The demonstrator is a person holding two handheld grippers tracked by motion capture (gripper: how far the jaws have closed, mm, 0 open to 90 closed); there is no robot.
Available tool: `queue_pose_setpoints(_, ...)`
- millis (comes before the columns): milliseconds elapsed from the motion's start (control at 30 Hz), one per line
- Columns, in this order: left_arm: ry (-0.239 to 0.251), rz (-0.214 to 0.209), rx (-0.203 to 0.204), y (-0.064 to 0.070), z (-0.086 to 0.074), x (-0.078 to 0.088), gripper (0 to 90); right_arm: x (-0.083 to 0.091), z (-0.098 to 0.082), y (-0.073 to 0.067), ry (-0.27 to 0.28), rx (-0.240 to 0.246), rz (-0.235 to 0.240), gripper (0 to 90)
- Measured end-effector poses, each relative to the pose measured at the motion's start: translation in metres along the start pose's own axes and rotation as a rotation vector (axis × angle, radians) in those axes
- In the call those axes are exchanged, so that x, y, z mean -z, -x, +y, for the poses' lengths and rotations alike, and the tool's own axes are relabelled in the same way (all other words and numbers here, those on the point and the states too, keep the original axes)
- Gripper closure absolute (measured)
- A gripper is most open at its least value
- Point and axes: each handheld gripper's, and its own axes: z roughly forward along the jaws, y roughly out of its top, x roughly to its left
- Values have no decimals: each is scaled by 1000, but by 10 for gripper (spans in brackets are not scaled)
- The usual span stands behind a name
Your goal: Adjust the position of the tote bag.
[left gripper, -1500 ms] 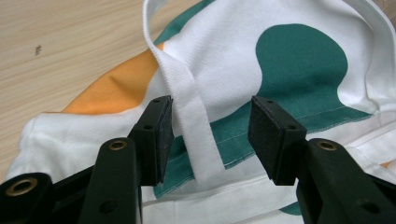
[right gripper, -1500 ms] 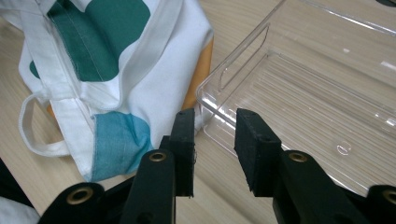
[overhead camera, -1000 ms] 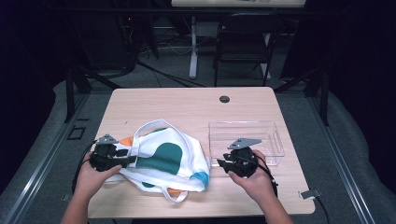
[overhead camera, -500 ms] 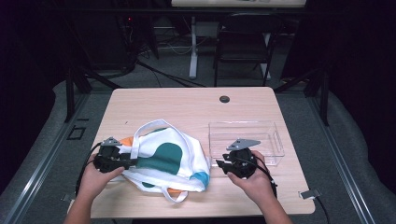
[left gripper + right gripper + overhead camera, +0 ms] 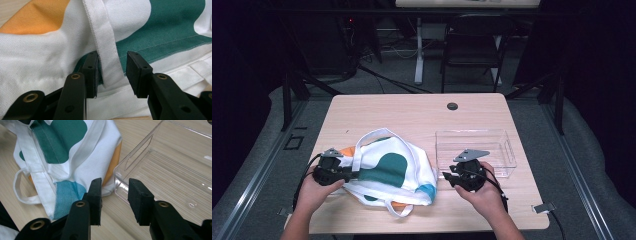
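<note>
- A cloth bag (image 5: 394,172) is lying flat and crumpled on a pale wooden surface (image 5: 412,112), toward the person's edge and left of the middle.
- The bag is made of woven white canvas with a visible grain, printed with rounded patches of dark green, orange and light blue; its seams are showing rows of stitching.
- A flat white strap (image 5: 105,45), a thick woven band with stitched edges, is running down across the bag's side in the left gripper view.
- The left claw (image 5: 111,72), with two black blocky jaws, is sitting at the bag's left end. Its jaws have just been closing and are standing at a middling gap, with the strap's lower end hanging between them. One side of the strap is lying against one pad (image 5: 93,71); the other pad is standing clear of it, so the strap is not pinched.
- A clear plastic tray (image 5: 507,150), rectangular with rounded corners and low glossy walls, is sitting just to the right of the bag, with wood grain showing through its floor.
- The right claw (image 5: 115,200) is hovering over bare wood between the bag's blue corner and the tray's near corner. Its jaws are parted at a middling gap, with nothing between them.
- A round dark cap (image 5: 452,106) is sitting in the surface near its far edge.
</note>
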Motion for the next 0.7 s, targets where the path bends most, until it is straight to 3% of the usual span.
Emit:
queue_pose_setpoints(233,-30,3,-17,2,1,0,703,-1,0,-1,-3,8,4,639)
queue_pose_setpoints(700,-36,20,-24,2,1,1,777,-2,0,-3,-6,6,4,639)
